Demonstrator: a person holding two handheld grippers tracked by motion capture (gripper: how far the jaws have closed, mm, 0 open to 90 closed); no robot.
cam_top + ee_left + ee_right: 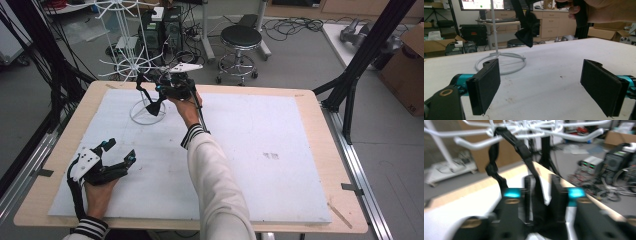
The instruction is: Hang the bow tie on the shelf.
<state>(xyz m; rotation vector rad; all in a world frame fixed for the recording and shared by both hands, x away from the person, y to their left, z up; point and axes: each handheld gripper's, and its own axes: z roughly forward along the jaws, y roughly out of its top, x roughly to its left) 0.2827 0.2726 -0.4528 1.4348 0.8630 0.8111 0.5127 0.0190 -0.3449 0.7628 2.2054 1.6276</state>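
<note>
Forearms enter from the bottom edge of the high view, both in pale sleeves with striped cuffs. Left claw point(118, 152) sits at the lower left of that frame, resting low on the white surface point(260, 150), jaws spread wide with nothing between them. In the left gripper view its two black pads point(485, 86) stand well apart at the frame's lower corners, bare white sheet between.

Further up, near the frame's centre top, the right hand point(186, 107) holds the right claw point(162, 89) raised above the surface, grey three-cornered plate on top. Its jaws are clamped on a black strap point(147, 97). In the right gripper view, blurred, the strap point(524, 152) rises from between the closed jaws, loops over an arm of the white wire rack point(474, 143) at upper left of the frame, and drops back down on the other side with a knot partway.

In the high view the strap hangs down toward the rack's ring base point(145, 116), its lower end a dark bunch over the ring; whether it touches the surface cannot be told. Left gripper view shows the ring base point(501, 65) and post on the sheet, dark fabric point(527, 27) hanging above it.

Beyond the surface's far edge: black stool point(241, 37), cables on grey floor, cardboard box point(407, 70) at right edge.
</note>
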